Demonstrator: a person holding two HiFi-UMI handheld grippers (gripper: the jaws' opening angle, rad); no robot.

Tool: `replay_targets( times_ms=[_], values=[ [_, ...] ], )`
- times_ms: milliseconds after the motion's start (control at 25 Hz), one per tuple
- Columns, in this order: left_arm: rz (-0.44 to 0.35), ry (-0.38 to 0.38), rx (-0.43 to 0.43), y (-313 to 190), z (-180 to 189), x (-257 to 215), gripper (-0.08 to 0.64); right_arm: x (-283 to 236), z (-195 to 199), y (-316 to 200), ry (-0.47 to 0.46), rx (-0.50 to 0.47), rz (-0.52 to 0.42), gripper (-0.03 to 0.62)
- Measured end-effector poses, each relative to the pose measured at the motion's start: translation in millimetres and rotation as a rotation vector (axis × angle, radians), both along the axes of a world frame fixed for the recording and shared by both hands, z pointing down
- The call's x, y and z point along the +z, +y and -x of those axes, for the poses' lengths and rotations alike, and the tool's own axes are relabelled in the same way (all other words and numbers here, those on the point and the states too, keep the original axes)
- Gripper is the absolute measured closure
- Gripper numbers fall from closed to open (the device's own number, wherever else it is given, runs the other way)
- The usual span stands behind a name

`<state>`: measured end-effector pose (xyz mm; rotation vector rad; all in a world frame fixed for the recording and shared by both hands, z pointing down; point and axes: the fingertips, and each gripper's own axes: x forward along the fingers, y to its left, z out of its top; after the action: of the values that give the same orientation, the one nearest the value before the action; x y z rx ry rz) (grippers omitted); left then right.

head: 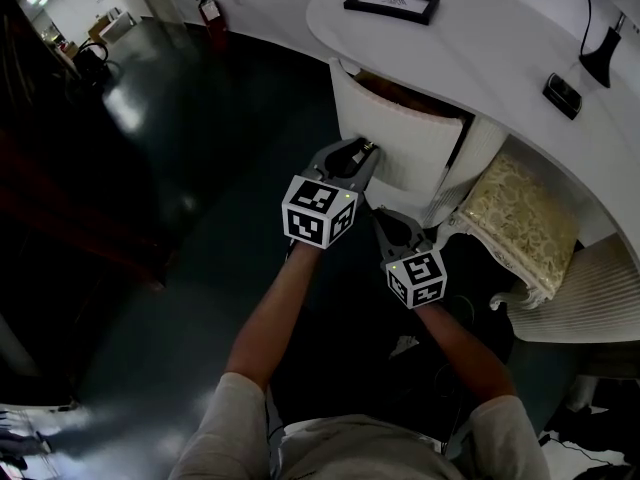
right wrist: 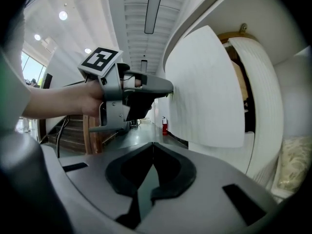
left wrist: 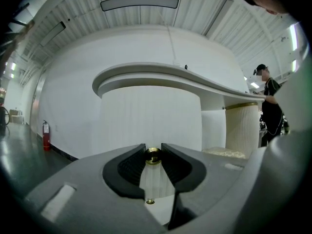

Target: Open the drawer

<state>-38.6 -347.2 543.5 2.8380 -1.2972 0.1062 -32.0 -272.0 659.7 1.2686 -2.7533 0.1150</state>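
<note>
The white drawer (head: pixel 402 146) with a ribbed, curved front stands pulled out from under the curved white desk (head: pixel 470 38); its brown inside shows behind the front. My left gripper (head: pixel 367 150) points level at the drawer front and is shut on the small brass knob (left wrist: pixel 153 155), whose sides the dark pads (left wrist: pixel 131 165) press. A second small brass knob (left wrist: pixel 150 202) sits lower on the front. My right gripper (head: pixel 383 218) hangs just below the left one, beside the drawer (right wrist: pixel 204 91), with its jaws (right wrist: pixel 152 147) shut on nothing.
On the desk lie a black picture frame (head: pixel 392 3), a phone (head: pixel 563 95) and a black lamp base (head: pixel 603 56). A gold-cushioned stool (head: pixel 520 223) stands right of the drawer. A fire extinguisher (head: pixel 212 20) stands by the wall. A person (left wrist: pixel 270 111) stands at the far right.
</note>
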Motion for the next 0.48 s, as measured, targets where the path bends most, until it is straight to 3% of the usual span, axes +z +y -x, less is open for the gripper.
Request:
replay_targets(
  times_ms=[480],
  values=[
    [-0.016, 0.013, -0.005, 0, 1, 0, 0.454, 11, -9, -6, 0.011, 0.022, 0.02, 0.577]
  ],
)
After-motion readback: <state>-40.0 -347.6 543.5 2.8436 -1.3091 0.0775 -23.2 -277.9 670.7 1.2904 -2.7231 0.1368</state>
